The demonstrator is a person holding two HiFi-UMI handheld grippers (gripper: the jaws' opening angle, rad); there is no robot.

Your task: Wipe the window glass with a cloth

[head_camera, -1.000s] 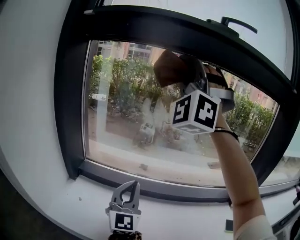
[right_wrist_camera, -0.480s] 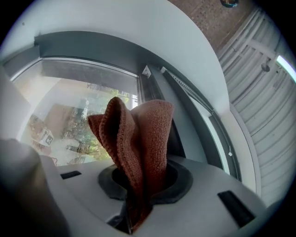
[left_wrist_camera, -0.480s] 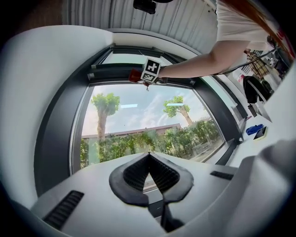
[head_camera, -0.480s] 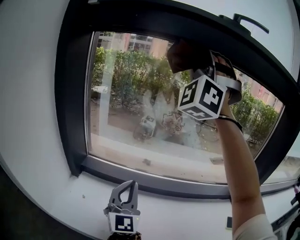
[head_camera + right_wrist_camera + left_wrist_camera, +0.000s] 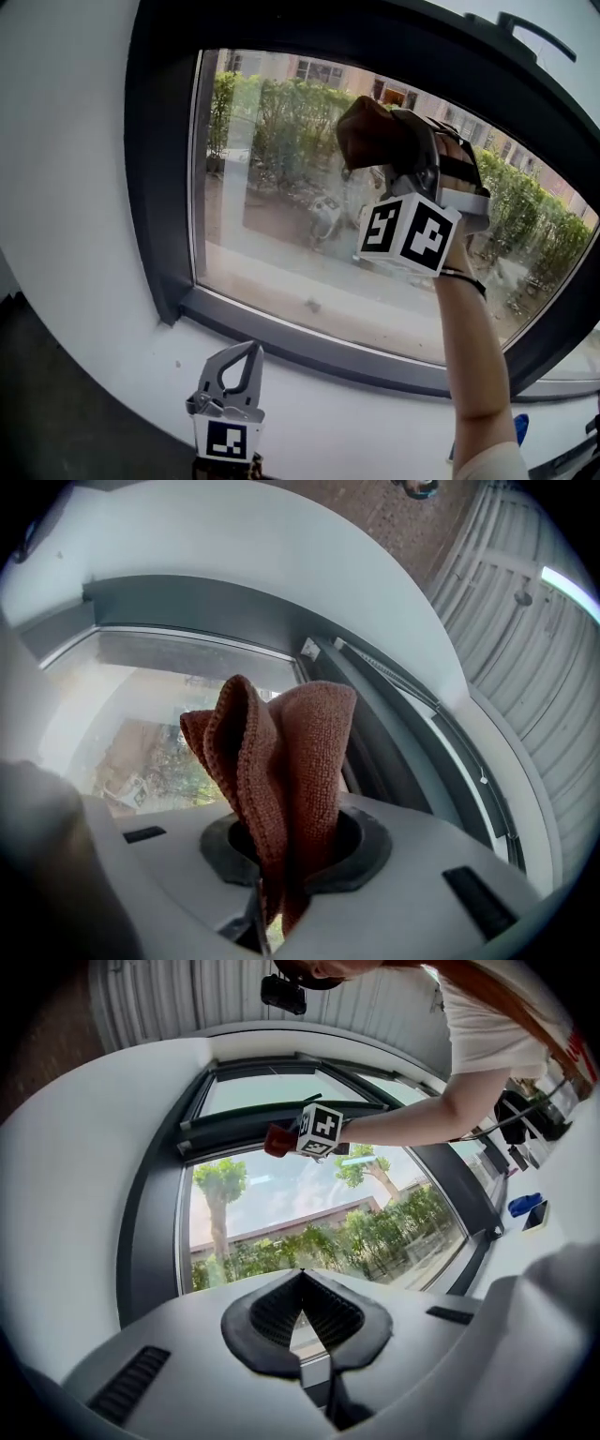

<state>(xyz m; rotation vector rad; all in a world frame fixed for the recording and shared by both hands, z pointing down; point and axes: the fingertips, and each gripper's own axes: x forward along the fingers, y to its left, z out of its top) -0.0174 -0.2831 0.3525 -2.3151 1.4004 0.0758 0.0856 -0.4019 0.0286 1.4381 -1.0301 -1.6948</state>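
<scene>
The window glass [image 5: 281, 187] sits in a dark frame [image 5: 159, 187]. My right gripper [image 5: 398, 155] is raised to the upper middle of the pane and is shut on a brown cloth [image 5: 366, 131], which is bunched against the glass just below the top frame. In the right gripper view the cloth [image 5: 281, 752] stands up out of the shut jaws before the glass [image 5: 131, 724]. My left gripper [image 5: 246, 354] rests low over the white sill, shut and holding nothing. In the left gripper view its jaws meet [image 5: 302, 1279], and the cloth [image 5: 278, 1138] shows far off.
A white sill [image 5: 356, 412] runs below the frame, with white wall [image 5: 66, 187] to the left. A black window handle [image 5: 534, 33] sticks out at the top right. A small blue object [image 5: 520, 427] lies on the sill at the right, beside the person's forearm [image 5: 469, 356].
The right gripper carried the cloth rightward and up to the top frame, then a little down again. The head view has shifted. The left gripper stays shut over the sill.
</scene>
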